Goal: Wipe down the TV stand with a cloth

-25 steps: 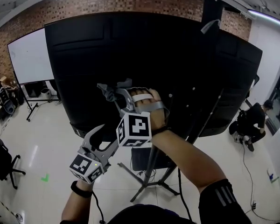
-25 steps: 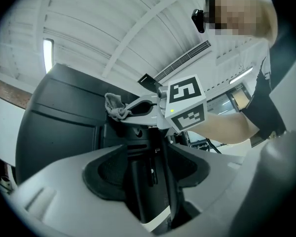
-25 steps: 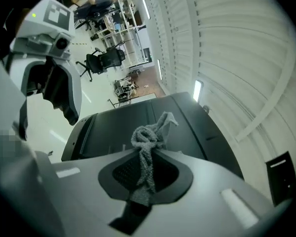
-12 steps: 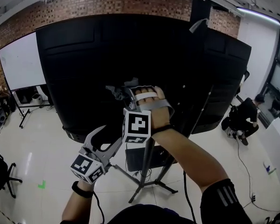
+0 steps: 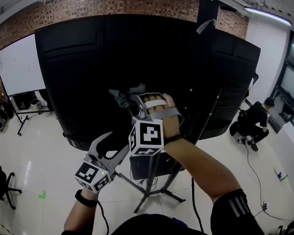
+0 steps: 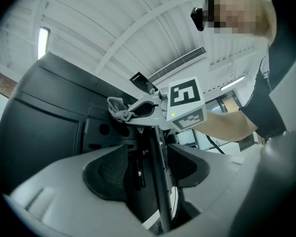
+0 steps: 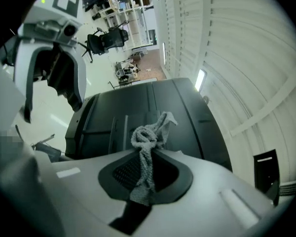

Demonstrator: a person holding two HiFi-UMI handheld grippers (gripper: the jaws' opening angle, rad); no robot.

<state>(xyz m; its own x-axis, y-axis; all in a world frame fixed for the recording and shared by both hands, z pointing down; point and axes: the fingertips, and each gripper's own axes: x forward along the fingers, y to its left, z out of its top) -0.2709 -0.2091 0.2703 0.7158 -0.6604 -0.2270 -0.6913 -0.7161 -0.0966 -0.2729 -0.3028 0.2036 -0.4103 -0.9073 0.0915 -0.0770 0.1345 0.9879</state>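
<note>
- Left gripper [image 5: 109,148]: held low, fingers spread, nothing between them. TV stand [image 5: 156,175] pole lies beyond it, not held. Risk: stand unbraced, so a hard wipe may rock it on its tripod legs.
- Right gripper [image 5: 132,99]: raised near black TV back panel [image 5: 88,72], fingers pinching grey cloth [image 7: 145,142] in a twisted bunch. Contact with panel unclear. Risk: little cloth past tips, so hard fingers may scrape panel. Narrow bunch may slip out under drag.
- Cable [image 5: 192,199] hangs by pole. May snag on a downward sweep.

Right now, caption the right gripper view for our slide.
Right gripper shut on a crumpled grey knitted cloth, facing the large black panel.
</note>
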